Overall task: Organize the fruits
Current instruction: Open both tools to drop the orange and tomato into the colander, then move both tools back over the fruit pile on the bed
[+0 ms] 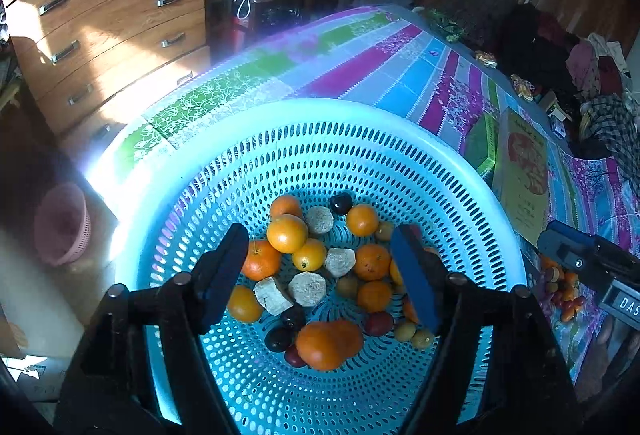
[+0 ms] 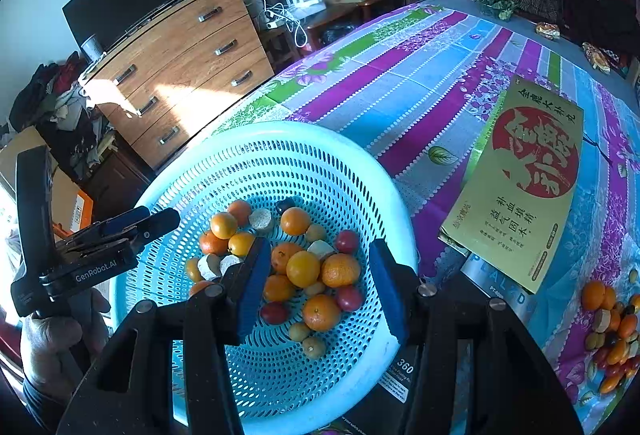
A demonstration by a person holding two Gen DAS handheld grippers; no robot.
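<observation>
A light blue perforated basket (image 1: 320, 107) (image 2: 304, 133) sits on the table and holds several oranges (image 1: 287, 233) (image 2: 303, 268), dark red plums (image 1: 378, 323) (image 2: 347, 241), small yellow-green fruits and pale beige chunks (image 1: 307, 288) (image 2: 261, 220). My left gripper (image 1: 320, 275) is open and empty, hovering over the fruit in the basket. My right gripper (image 2: 316, 287) is open and empty, also over the basket's fruit. A second pile of loose fruit (image 2: 612, 331) (image 1: 562, 291) lies on the tablecloth to the right of the basket.
A gold box with red characters (image 2: 520, 187) (image 1: 524, 175) lies on the striped tablecloth (image 2: 400, 83) right of the basket, on top of a silver box (image 2: 492, 283). A wooden chest of drawers (image 1: 108, 31) (image 2: 180, 67) stands beyond the table's left edge. A pink basket (image 1: 60, 223) stands on the floor.
</observation>
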